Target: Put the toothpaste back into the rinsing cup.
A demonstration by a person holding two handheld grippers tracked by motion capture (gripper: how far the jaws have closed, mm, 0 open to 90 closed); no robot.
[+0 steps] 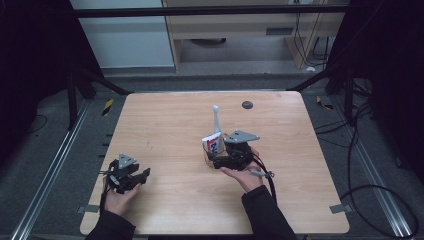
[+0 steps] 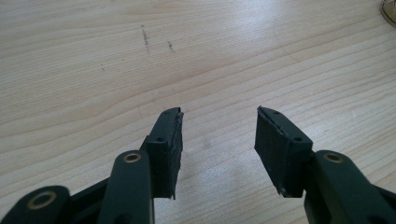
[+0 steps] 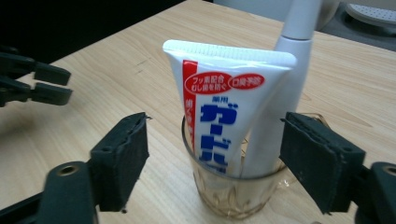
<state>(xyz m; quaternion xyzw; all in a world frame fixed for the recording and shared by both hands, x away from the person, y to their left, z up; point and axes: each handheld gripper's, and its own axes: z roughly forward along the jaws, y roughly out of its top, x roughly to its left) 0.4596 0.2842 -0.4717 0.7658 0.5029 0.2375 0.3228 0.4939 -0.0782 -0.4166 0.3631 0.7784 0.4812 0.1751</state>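
A white toothpaste tube [image 3: 224,107] with red and blue print stands cap-down in a clear glass cup [image 3: 233,196]. A white toothbrush handle [image 3: 280,116] leans in the cup behind it. My right gripper [image 3: 217,123] is open, one jaw on each side of the cup and neither touching it. In the high view the tube [image 1: 212,144] and toothbrush [image 1: 216,117] rise near the table's middle, just left of my right gripper [image 1: 220,161]. My left gripper [image 1: 142,176] rests low at the front left, and its jaws [image 2: 219,116] stand open over bare wood.
The wooden table [image 1: 175,120] has a small dark round mark [image 1: 247,104] near its far edge. A person's hands and dark sleeves come in over the near edge. The cup's rim [image 2: 390,11] shows at the top right corner of the left gripper view.
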